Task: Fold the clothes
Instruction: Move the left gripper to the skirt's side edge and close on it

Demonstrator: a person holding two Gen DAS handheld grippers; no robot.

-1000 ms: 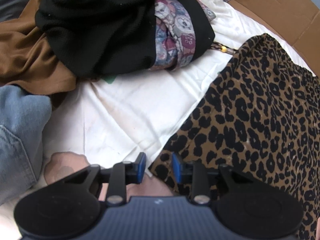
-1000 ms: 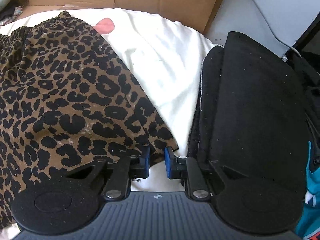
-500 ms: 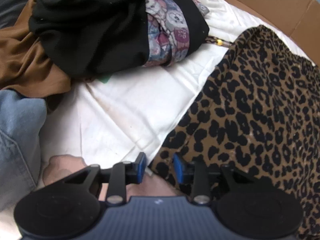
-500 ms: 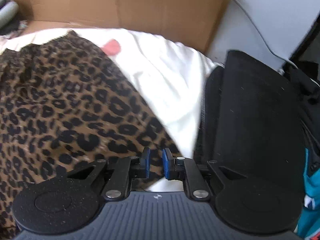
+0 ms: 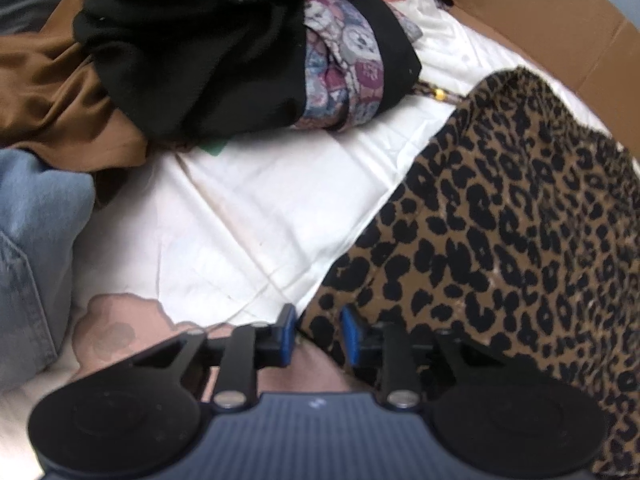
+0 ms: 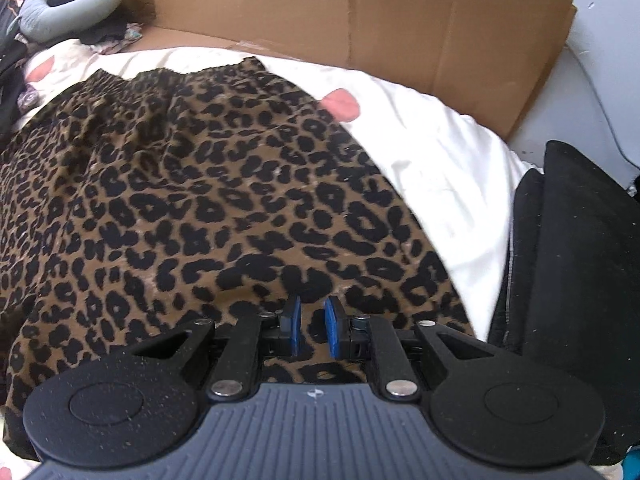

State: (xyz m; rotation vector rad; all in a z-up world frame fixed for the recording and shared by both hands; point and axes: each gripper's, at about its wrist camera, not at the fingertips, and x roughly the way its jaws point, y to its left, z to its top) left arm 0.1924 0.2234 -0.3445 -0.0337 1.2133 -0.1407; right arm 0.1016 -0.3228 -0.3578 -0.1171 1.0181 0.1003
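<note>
The white sheet (image 5: 260, 216) carried the leopard-print garment (image 6: 208, 208), spread flat, gathered band toward the cardboard (image 6: 360, 12), long axis running from me to it. My left gripper (image 5: 318, 334) stood narrowly parted at the near corner, my right gripper (image 6: 311, 326) nearly closed over the hem, grasp uncertain. Judged: pinch both corners evenly.

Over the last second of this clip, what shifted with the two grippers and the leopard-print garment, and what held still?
The right gripper moved from the leopard-print garment corner inward over the fabric, jaws still narrowly apart, gripping nothing visibly. The left gripper crept closer to the garment's near corner, jaws still open. The clothes pile, white sheet and folded black garment stayed put.
</note>
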